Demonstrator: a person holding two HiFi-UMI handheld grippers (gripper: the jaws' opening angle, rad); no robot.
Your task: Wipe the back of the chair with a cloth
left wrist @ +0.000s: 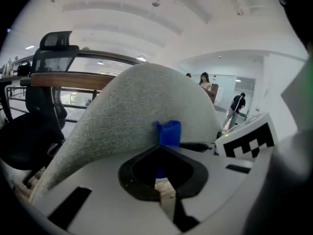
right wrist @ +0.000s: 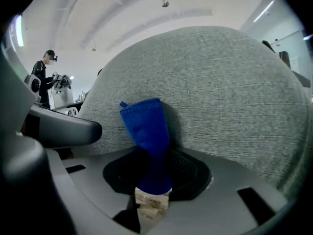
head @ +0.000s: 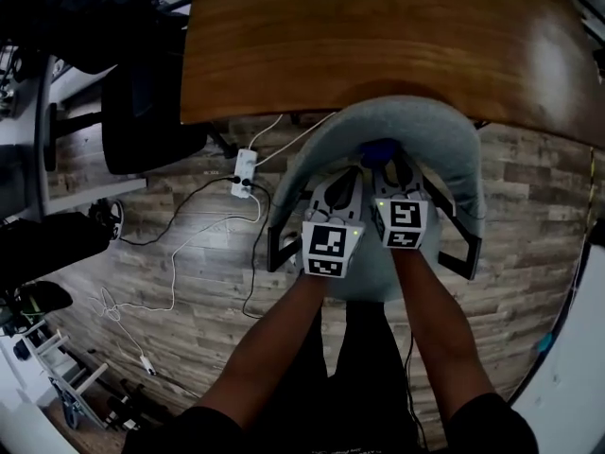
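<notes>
So the small blue cloth (right wrist: 145, 131) is bunched up and pressed against the rounded grey fabric chair back (right wrist: 225, 92), roughly in the middle of it, a bit below the top edge. The right gripper (right wrist: 152, 166) has its jaws clamped on the lower end of the cloth, and the rest sticks up against the fabric. The left gripper (left wrist: 160, 149) sits just beside it on the left. Its jaws are closed too, with a bit of blue showing between them and the cloth's tip poking out past them.

From the head view both grippers are side by side, marker cubes nearly touching, with the cloth (head: 379, 149) at their far ends. The chair has black armrests (head: 460, 246) on each side. Just past it is a brown wooden tabletop (head: 378, 36). On the grey wood-plank floor (head: 189, 282) to the left lies a white power strip (head: 245, 171) with cables, and further left is a black office chair (head: 142, 112).
</notes>
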